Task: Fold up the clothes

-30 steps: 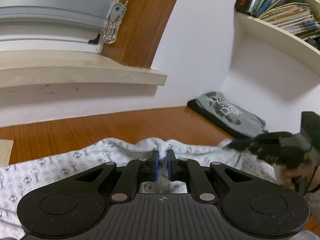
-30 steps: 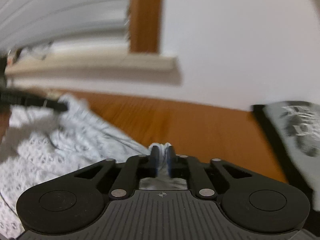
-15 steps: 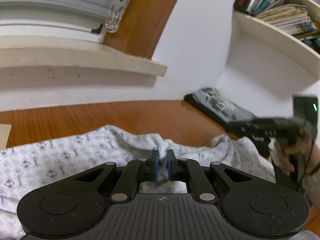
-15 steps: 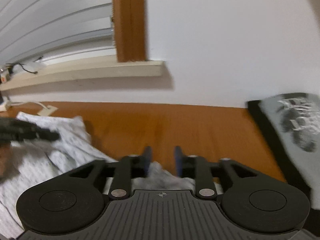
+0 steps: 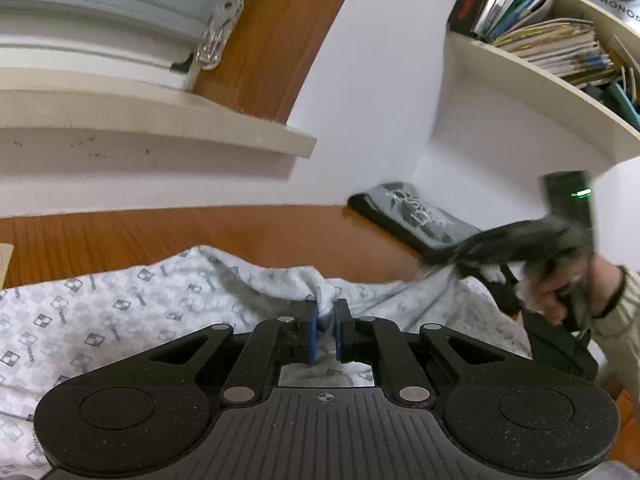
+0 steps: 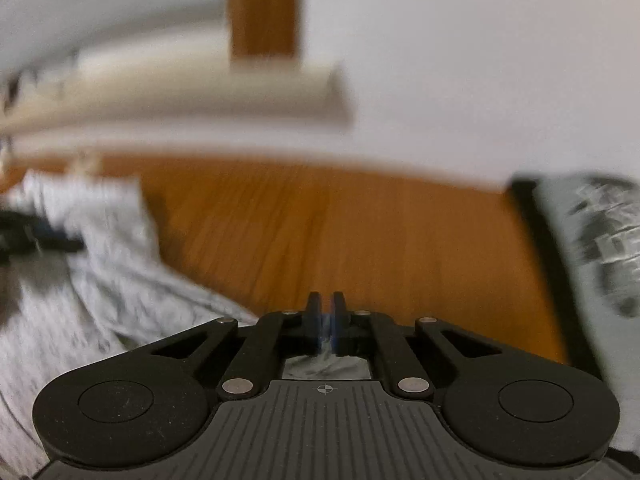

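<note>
A white garment with a small grey pattern lies spread over the wooden tabletop. My left gripper is shut on a bunched fold of it at the near edge. In the left wrist view my right gripper is blurred at the right, held by a hand, with its tip at the garment's right edge. In the right wrist view the right gripper has its fingers nearly together with a strip of the garment between them. The left gripper shows as a dark blur at far left.
A folded grey printed shirt on a black layer lies in the back right corner, also visible as the folded shirt. A windowsill juts over the table's back. A bookshelf hangs above right.
The right gripper, open half a second ago, has shut on the garment again and lifted up and to the right. The left gripper has kept its hold and barely moved.
</note>
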`<state>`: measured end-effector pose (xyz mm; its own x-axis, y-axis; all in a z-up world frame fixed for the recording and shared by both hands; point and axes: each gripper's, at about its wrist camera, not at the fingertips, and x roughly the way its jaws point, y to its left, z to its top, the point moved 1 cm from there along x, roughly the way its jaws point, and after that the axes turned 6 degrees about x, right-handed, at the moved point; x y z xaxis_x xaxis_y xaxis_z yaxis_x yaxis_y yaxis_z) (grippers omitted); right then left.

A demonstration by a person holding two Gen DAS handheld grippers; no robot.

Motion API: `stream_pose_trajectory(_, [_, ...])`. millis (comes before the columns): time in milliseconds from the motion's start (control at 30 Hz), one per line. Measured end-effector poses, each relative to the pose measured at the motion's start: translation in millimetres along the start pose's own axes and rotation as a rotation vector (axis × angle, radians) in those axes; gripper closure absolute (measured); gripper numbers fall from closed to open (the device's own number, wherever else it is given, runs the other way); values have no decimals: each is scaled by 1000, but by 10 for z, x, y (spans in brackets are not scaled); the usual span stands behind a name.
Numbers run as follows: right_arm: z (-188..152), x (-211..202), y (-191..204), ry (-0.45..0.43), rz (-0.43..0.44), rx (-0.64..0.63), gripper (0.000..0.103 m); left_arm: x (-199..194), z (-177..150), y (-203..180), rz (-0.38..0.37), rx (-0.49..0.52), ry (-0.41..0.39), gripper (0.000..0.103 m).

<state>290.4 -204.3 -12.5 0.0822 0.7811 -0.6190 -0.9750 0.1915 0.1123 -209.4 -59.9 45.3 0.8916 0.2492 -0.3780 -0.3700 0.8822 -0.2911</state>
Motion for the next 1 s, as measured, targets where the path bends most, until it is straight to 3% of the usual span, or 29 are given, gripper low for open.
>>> stream_pose_trajectory(100, [-77, -349, -111, -112, -74, 28, 102, 5, 3, -5, 12, 1, 5, 94])
stream_pose_trajectory(200, [-179, -350, -235, -80, -99, 51, 101, 24, 7, 26, 17, -18, 17, 94])
stream_pose_trajectory(267, [-233, -302, -284, -58, -82, 46, 94, 37, 11, 44, 20, -28, 24, 94])
stream_pose_trajectory(300, [-255, -266, -298, -43, -73, 34, 83, 43, 14, 52, 21, -32, 27, 94])
stream_pose_trajectory(367, [-292, -173, -317, -10, -59, 2, 70, 50, 14, 67, 22, -38, 34, 94])
stream_pose_trajectory(567, [-377, 87, -362, 63, 88, -75, 60, 65, 9, 112, 23, -57, 54, 94])
stream_pose_trajectory(700, [-406, 231, -198, 92, 138, -166, 59, 83, 11, 127, 28, -63, 67, 94])
stream_pose_trajectory(933, [-352, 340, -93, 142, 220, -191, 58, 99, 13, 130, 30, -67, 76, 94])
stream_pose_trajectory(967, [-341, 341, -106, 151, 222, -181, 59, 101, 13, 130, 30, -67, 78, 94])
stream_pose_trajectory(1000, [-341, 328, -116, 151, 226, -181, 69, 103, 14, 130, 30, -68, 79, 94])
